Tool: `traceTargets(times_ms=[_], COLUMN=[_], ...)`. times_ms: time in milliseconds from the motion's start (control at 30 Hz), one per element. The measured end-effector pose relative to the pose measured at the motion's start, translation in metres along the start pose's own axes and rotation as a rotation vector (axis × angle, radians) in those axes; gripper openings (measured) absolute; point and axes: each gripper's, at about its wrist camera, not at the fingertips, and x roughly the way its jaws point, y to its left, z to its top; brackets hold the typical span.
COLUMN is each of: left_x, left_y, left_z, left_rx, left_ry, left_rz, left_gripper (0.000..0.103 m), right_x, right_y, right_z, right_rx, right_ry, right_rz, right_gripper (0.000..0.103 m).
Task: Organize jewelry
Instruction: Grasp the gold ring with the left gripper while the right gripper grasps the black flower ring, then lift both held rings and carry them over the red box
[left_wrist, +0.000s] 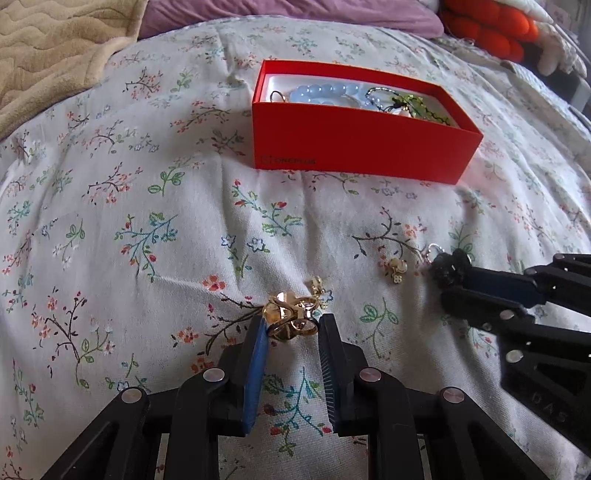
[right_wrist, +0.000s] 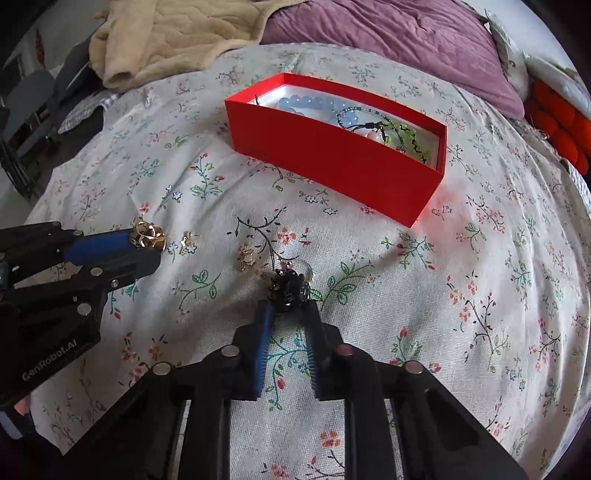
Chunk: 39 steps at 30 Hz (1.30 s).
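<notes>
While left fingers pinch the gold piece, right fingers seemingly clamp the black ornament.

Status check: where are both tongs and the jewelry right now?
Left tongs pinching gold ring cluster. Right tongs pinching black flower piece. Two small gold earrings loose on floral bedspread. Path to red box clear.

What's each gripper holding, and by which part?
Left gripper: gold ring cluster, pinched at its sides by the jaw tips. Right gripper: black flower piece, gripped at its near edge.
</notes>
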Motion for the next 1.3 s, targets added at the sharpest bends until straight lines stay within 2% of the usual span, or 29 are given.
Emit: traceTargets(times_ms=[133, 300, 400, 467, 533, 600, 867, 900, 933, 967, 1000, 1300], left_x=[-0.002, -0.003, -0.003, -0.002, -0.002, -0.001, 0.001, 0.001, 0.001, 0.001, 0.001, -0.001], left_y=[0.002, 0.005, 0.005, 0.005, 0.005, 0.005, 0.006, 0.006, 0.006, 0.007, 0.007, 0.007], left_z=[-0.001, 0.000, 0.000, 0.001, 0.000, 0.000, -0.002, -0.002, -0.001, -0.001, 0.000, 0.008], left_rx=[-0.012, -0.037, -0.048, -0.051, -0.052, -0.053, -0.044, -0.044, -0.045, -0.047, -0.048, -0.070], left_ry=[0.004, 0.012, 0.017, 0.019, 0.021, 0.022, 0.030, 0.031, 0.032, 0.034, 0.035, 0.059], left_rz=[-0.004, -0.011, -0.011, -0.011, -0.011, -0.011, -0.014, -0.016, -0.018, -0.020, -0.021, -0.044], left_gripper=[0.022, 0.022, 0.022, 0.022, 0.022, 0.022, 0.022, 0.022, 0.022, 0.022, 0.022, 0.022], right_x=[-0.006, -0.015, -0.018, -0.016, -0.014, -0.012, 0.003, 0.004, 0.004, 0.005, 0.005, -0.013], right_y=[-0.005, -0.019, -0.024, -0.021, -0.017, -0.012, -0.006, -0.007, -0.008, -0.010, -0.012, -0.031], right_z=[-0.002, -0.006, -0.009, -0.010, -0.011, -0.009, 0.004, 0.005, 0.006, 0.006, 0.006, 0.003], right_rx=[0.000, 0.028, 0.044, 0.034, 0.024, 0.027, 0.000, 0.001, 0.000, -0.003, -0.003, 0.059], right_ry=[-0.004, -0.008, -0.006, 0.006, 0.007, -0.005, -0.038, -0.040, -0.036, -0.028, -0.026, -0.023], right_rz=[0.005, 0.021, 0.060, 0.081, 0.097, 0.100, 0.021, 0.016, 0.012, 0.009, 0.007, 0.069], right_gripper=[0.007, 0.007, 0.009, 0.021, 0.054, 0.059, 0.056, 0.045, 0.030, 0.024, 0.022, 0.022])
